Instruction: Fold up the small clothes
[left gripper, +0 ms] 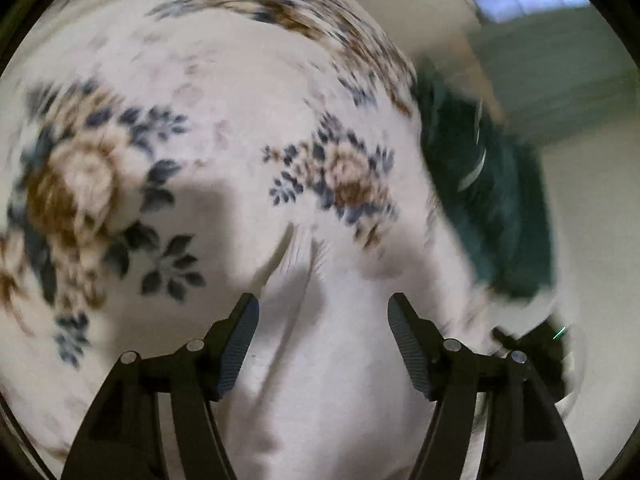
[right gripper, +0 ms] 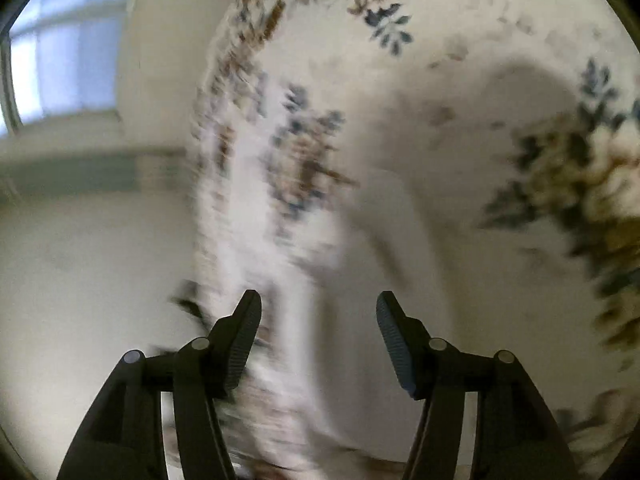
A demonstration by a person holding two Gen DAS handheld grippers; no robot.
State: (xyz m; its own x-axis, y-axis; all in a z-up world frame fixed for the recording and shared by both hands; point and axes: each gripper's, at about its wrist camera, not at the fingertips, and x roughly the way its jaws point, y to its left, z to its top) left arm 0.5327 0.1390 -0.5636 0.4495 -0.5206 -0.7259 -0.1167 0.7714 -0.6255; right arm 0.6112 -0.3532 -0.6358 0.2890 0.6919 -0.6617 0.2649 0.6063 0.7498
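Facing down, left gripper (left gripper: pixel 323 334): jaws stand well apart, nothing between the ribbed pads; only a crease of white cloth lies below the gap
Left view, near ground: floral bedspread (left gripper: pixel 224 92), white with blue-and-brown flower sprays, fills the picture from the fingers outward, blurred by motion
Left view, edge: the bedspread's edge runs down the right side; beyond it is pale bare floor (left gripper: pixel 592 240)
Dark green garment (left gripper: pixel 492 208): lies at that right edge of the bedspread, well off to the right of the left gripper, shape too blurred to tell how it is folded
Right gripper (right gripper: pixel 319 332): jaws parted wide, gripping nothing; the cloth beneath is clear of both pads
Right view, edge: the bedspread's fringed edge (right gripper: pixel 224 184) runs upward from the left finger; to its left is open pale floor
Right view, far: a dark green scrap shows at the top rim of the picture, on the bedspread, far from the fingers
Background: a bright window (right gripper: pixel 60 60) at upper left
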